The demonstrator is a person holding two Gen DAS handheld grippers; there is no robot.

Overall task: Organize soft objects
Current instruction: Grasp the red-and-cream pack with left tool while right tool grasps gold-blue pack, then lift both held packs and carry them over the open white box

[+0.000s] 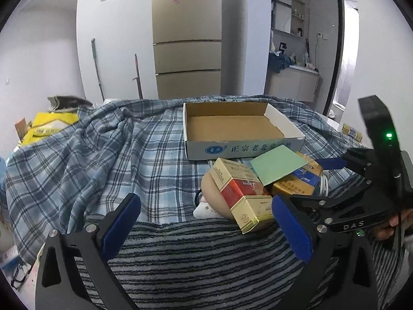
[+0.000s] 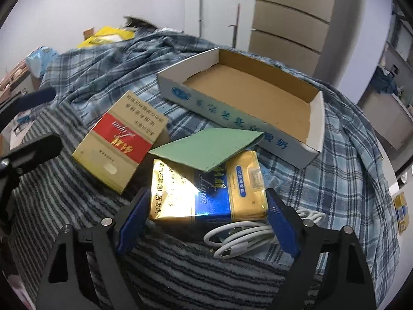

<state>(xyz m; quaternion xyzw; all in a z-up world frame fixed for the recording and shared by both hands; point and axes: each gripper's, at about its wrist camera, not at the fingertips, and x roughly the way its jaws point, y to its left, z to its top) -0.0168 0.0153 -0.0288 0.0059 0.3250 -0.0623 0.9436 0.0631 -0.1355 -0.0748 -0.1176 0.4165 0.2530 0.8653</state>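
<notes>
A pile lies on the striped towel (image 1: pixel 196 255): a red-and-gold carton (image 1: pixel 240 196) resting on a tan soft plush (image 1: pixel 210 190), a green sheet (image 1: pixel 277 164), a blue-and-gold carton (image 2: pixel 206 188) and a coiled white cable (image 2: pixel 242 237). An empty cardboard tray (image 1: pixel 232 126) sits behind them on the plaid cloth (image 1: pixel 103 139). My left gripper (image 1: pixel 206 224) is open, just in front of the red carton. My right gripper (image 2: pixel 206 219) is open, its fingers on either side of the blue-and-gold carton, not clamped. The right gripper also shows in the left wrist view (image 1: pixel 307 180).
A yellow bag (image 1: pixel 49 126) and clutter lie at the far left. A tall cabinet (image 1: pixel 187 36) and a countertop (image 1: pixel 294 77) stand behind the bed. Small boxes (image 2: pixel 401 211) sit at the right edge.
</notes>
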